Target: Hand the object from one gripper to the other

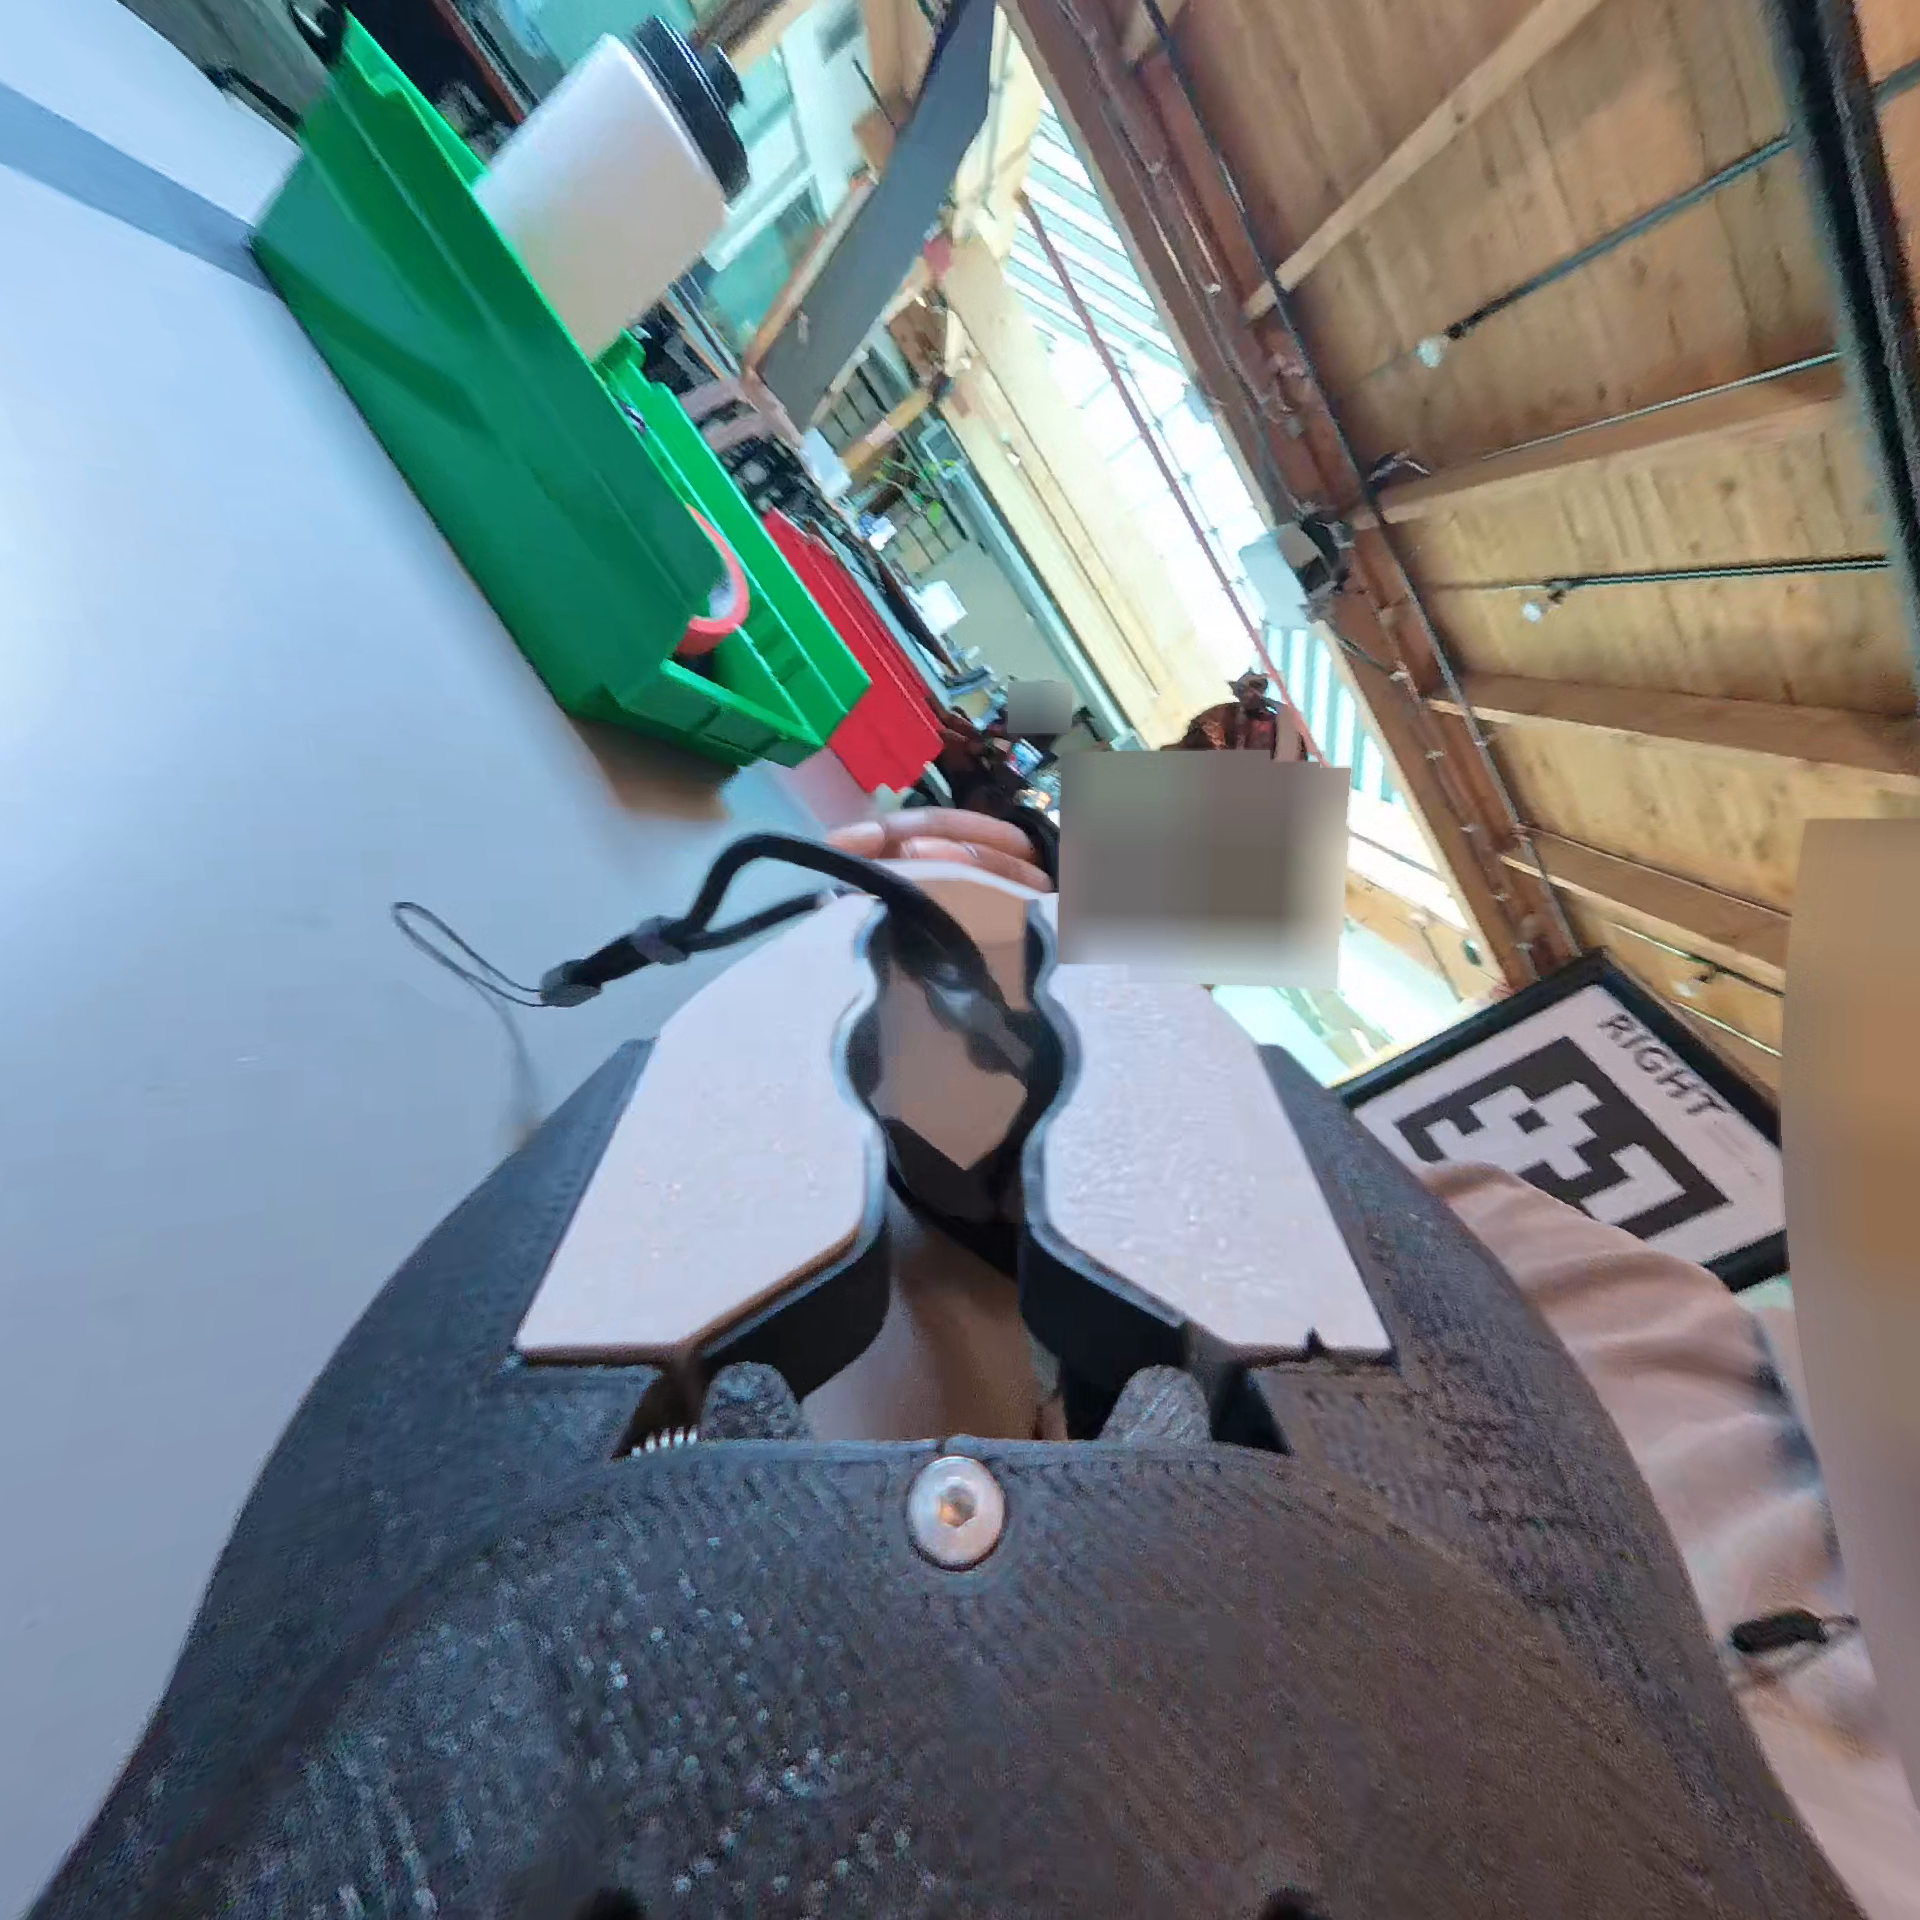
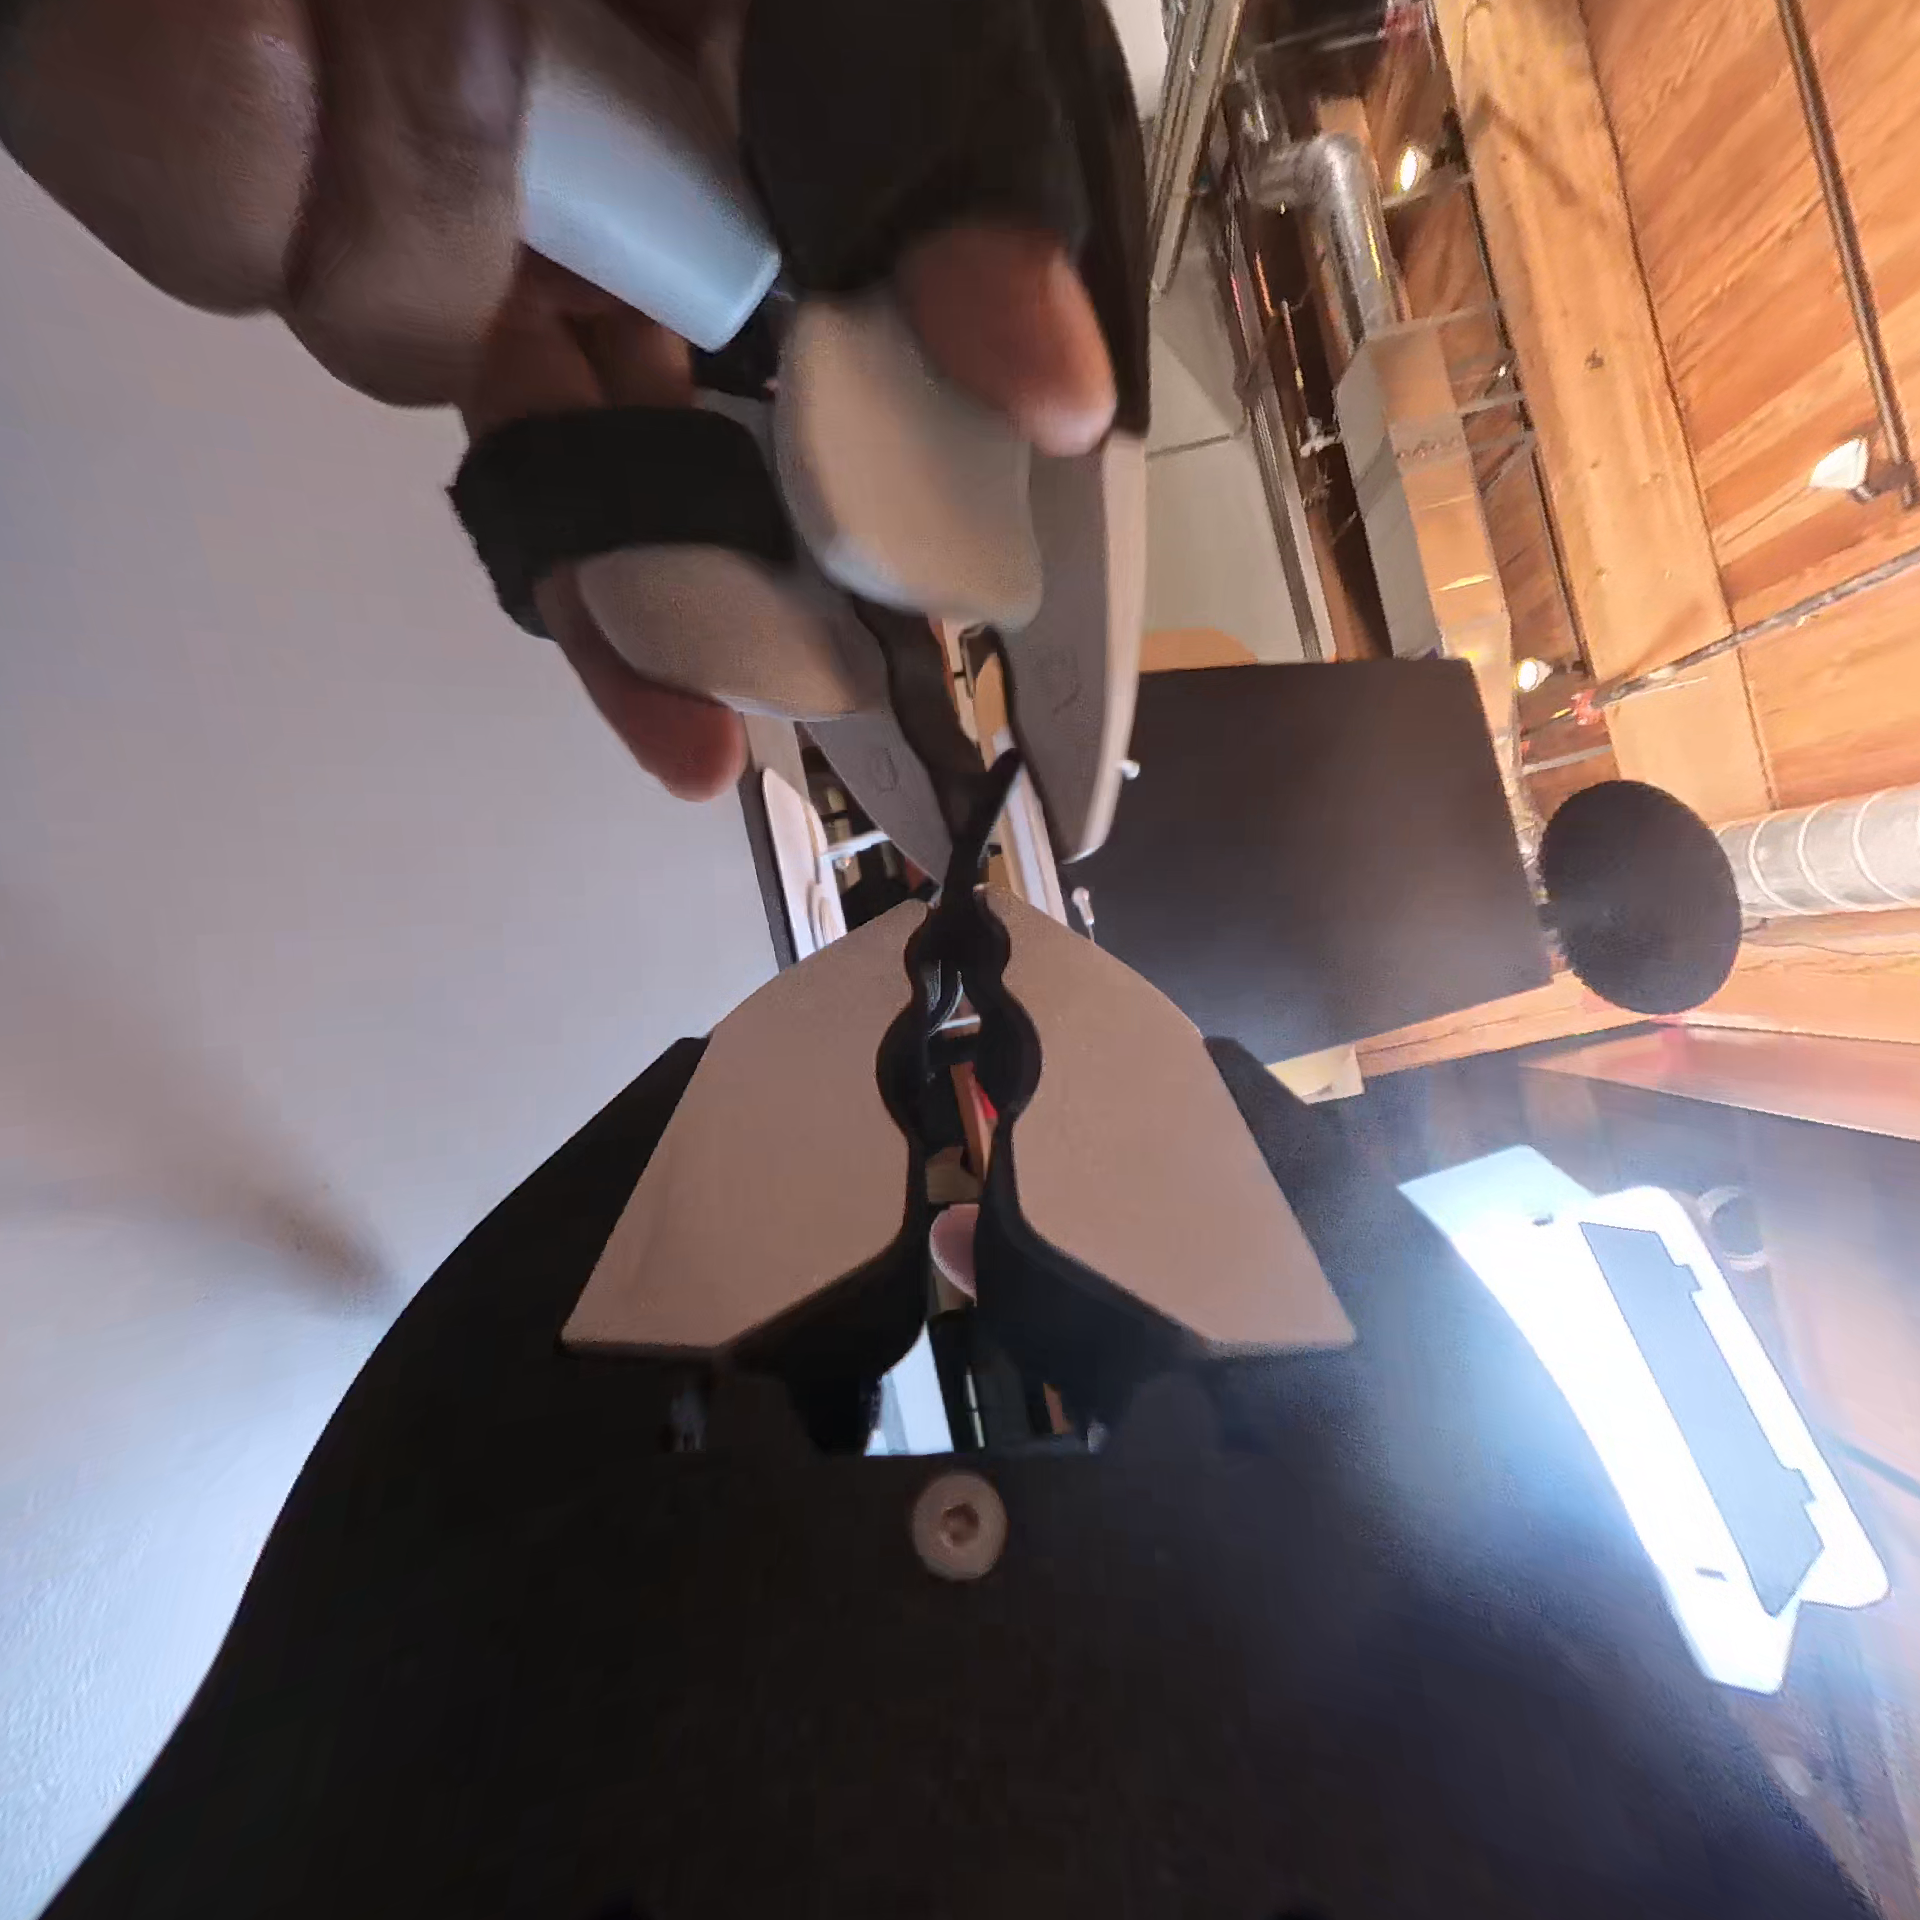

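The object is a thin black wrist strap (image 1: 665, 940) with a fine loop at its free end. In the left wrist view my left gripper (image 1: 951, 914) has its jaws a little apart. The strap runs through that gap, passes over one fingertip and hangs toward the table. In the right wrist view my right gripper (image 2: 956, 914) is shut on the strap (image 2: 971, 862). The strap runs on to the left gripper (image 2: 997, 831), which faces it tip to tip with a hand (image 2: 364, 208) on it.
Green bins (image 1: 499, 416) and a red bin (image 1: 862, 665) stand on the grey table (image 1: 208, 831). A white bottle (image 1: 613, 177) and a red tape roll (image 1: 717, 613) sit in the green bins. A marker plate (image 1: 1558, 1122) and a sleeve lie at the right. The tips of both grippers are at nearly the same place.
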Motion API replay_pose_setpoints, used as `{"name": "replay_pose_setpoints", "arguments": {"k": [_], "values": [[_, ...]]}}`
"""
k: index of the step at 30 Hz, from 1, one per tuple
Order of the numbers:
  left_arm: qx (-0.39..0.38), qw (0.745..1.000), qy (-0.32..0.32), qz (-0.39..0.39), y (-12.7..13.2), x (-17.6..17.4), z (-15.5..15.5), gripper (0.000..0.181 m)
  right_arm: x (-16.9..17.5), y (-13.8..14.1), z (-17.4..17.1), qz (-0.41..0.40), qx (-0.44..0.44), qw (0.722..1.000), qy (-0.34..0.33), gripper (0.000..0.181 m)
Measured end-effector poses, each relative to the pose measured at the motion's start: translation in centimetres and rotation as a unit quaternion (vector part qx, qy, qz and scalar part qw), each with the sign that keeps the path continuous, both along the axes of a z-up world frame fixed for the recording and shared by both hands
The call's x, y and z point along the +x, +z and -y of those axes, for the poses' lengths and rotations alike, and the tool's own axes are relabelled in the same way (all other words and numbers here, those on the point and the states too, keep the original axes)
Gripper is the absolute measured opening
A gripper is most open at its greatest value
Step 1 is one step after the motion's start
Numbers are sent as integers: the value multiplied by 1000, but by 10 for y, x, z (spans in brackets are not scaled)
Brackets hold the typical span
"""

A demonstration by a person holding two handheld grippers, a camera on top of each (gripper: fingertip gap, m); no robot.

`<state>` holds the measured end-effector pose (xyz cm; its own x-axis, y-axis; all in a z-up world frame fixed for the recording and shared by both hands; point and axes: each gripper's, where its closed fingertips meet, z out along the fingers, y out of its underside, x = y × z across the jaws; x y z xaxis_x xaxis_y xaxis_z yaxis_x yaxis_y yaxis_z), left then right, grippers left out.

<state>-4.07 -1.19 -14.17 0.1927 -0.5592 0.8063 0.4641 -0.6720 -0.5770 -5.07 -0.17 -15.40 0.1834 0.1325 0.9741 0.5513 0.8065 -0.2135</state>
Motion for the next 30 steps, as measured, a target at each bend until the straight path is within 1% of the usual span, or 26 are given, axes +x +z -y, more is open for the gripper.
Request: {"name": "replay_pose_setpoints", "arguments": {"k": [1,2,3,4,5,6,7,8,9,10,11,12,13,14,16,18,21,23,24,25,26,27,28,29,30], "values": [[7,1000,12,-15,-2,-4,-2,7,-2,0,3,1,6,1000,3,3],[22,999,20,-31,-2,-8,-3,3,-4,-2,7,4,-2,1000,13,3],[35,998,26,-48,-1,-13,-5,3,-5,-2,9,-4,-20,1000,21,4],[51,996,31,-64,1,-19,-7,3,-4,-2,9,-11,-46,998,30,15],[71,993,37,-84,4,-25,-10,3,-4,-2,10,-18,-86,995,42,32],[96,988,44,-110,6,-33,-12,3,-2,-1,9,-34,-143,988,54,41],[124,981,36,-146,8,-38,-12,3,-1,-3,10,-45,-216,972,81,45],[151,969,4,-198,4,-40,-8,3,0,-4,14,-55,-289,948,118,48],[181,947,-24,-264,-3,-44,-5,3,2,-5,19,-56,-361,917,161,50],[225,915,-34,-332,-10,-51,-3,3,6,-9,28,-41,-435,876,207,53],[270,878,-58,-391,-18,-57,4,3,11,-11,30,-38,-502,833,229,55],[298,847,-87,-432,-25,-60,12,4,17,-13,29,-33,-552,798,239,57],[315,828,-110,-452,-29,-61,20,3,23,-16,28,-23,-581,774,249,56],[325,818,-136,-455,-32,-59,30,3,27,-17,24,-20,-589,768,250,55],[340,800,-172,-463,-37,-52,45,3,30,-18,19,-18,-572,782,247,51],[367,765,-197,-491,-43,-42,55,3,27,-19,24,-11,-556,792,251,49],[403,710,-234,-528,-56,-23,70,3,18,-23,44,11,-522,811,264,48],[428,684,-237,-542,-59,-11,75,3,10,-27,63,31,-512,810,283,43],[439,678,-234,-541,-58,-5,76,3,7,-33,72,54,-511,809,287,40],[447,677,-228,-538,-56,-1,77,3,5,-40,77,75,-503,815,279,29],[453,677,-219,-537,-53,0,76,3,4,-44,78,88,-486,826,271,10],[455,678,-206,-539,-51,-1,72,3,4,-43,76,85,-470,837,266,3],[454,683,-186,-541,-48,-4,66,3,4,-40,71,78,-464,844,257,2],[448,694,-165,-539,-45,-8,59,4,5,-37,64,68,-467,848,242,2],[435,714,-142,-530,-41,-13,52,4,6,-32,55,50,-468,852,231,2]]}}
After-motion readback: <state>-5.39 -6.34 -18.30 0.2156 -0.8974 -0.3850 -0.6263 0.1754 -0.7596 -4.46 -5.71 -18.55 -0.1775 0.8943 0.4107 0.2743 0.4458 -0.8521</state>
